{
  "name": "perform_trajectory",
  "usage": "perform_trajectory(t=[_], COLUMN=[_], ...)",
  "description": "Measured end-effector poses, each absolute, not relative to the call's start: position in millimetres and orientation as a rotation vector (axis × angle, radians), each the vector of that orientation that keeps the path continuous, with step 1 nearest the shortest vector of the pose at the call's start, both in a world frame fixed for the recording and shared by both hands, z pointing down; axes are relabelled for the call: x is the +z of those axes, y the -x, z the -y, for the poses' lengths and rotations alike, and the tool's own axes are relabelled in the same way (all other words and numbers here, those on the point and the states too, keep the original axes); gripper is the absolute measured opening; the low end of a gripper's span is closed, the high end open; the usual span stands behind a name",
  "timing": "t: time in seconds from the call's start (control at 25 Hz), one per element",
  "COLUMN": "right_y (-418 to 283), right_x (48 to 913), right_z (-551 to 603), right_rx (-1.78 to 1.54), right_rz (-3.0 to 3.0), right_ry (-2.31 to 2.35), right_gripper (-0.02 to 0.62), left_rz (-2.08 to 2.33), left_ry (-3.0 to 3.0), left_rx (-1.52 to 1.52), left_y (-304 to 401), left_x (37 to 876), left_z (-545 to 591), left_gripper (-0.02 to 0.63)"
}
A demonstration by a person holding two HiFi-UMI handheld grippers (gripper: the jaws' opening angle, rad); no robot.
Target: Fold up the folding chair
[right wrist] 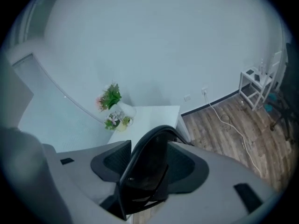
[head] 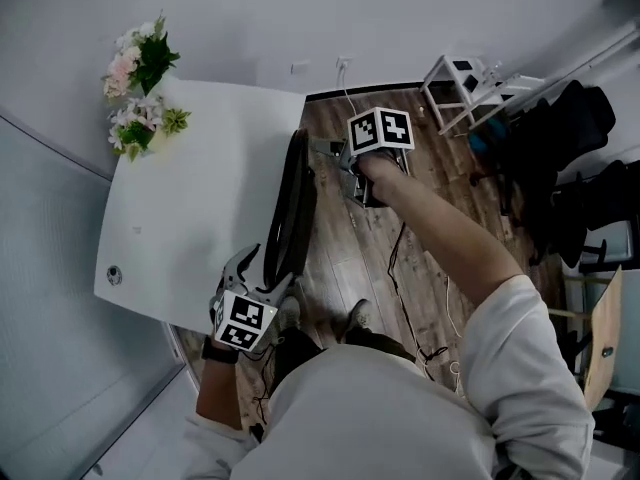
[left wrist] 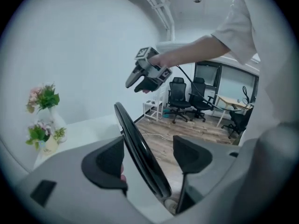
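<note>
The black folding chair (head: 290,208) stands folded flat on edge on the wood floor, right beside the white table (head: 190,198). My left gripper (head: 262,273) is at the chair's near end. In the left gripper view its jaws (left wrist: 149,157) are open and straddle the chair's thin black rim (left wrist: 140,153), with a gap on each side. My right gripper (head: 340,168) hovers open over the chair's far end. From the left gripper view it (left wrist: 140,84) hangs just clear above the chair's tip. In the right gripper view the chair's curved end (right wrist: 145,171) shows between its pads.
A vase of flowers (head: 140,88) stands on the table's far corner. A white wire rack (head: 465,88) and dark bags (head: 570,158) sit at the right. Cables (head: 400,268) trail over the floor beside my feet (head: 355,318). Office chairs (left wrist: 187,97) stand farther back.
</note>
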State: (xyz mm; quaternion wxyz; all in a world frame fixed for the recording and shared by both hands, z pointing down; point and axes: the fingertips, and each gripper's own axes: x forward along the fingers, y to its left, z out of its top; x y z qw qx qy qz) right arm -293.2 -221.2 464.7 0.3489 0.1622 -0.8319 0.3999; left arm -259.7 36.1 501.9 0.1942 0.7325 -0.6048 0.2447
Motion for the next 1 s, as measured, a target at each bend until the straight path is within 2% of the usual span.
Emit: perform_trajectory(t=[0.24,0.6,0.8,1.0], right_y=[161,-64,-149,-199], right_x=[388,307,292,283], right_z=[242,224,197,182], right_rx=[0.852,0.341,0.225,0.144], right_rz=[2.434,2.668,2.680,2.656], right_ry=[-0.551,-0.950,-1.138,-1.226], right_gripper=[0.256,0.216,0.192,0.186], left_rz=[1.863,1.840,1.782,1.747], left_ry=[-2.090,-2.282,-2.375,-2.420], left_rx=[0.694,0.494,0.459,0.452], left_y=[249,155,99,61], left_x=[435,361,342,333], left_z=[1,72,95,105], left_gripper=[0.334,0.333,0.321,0.307])
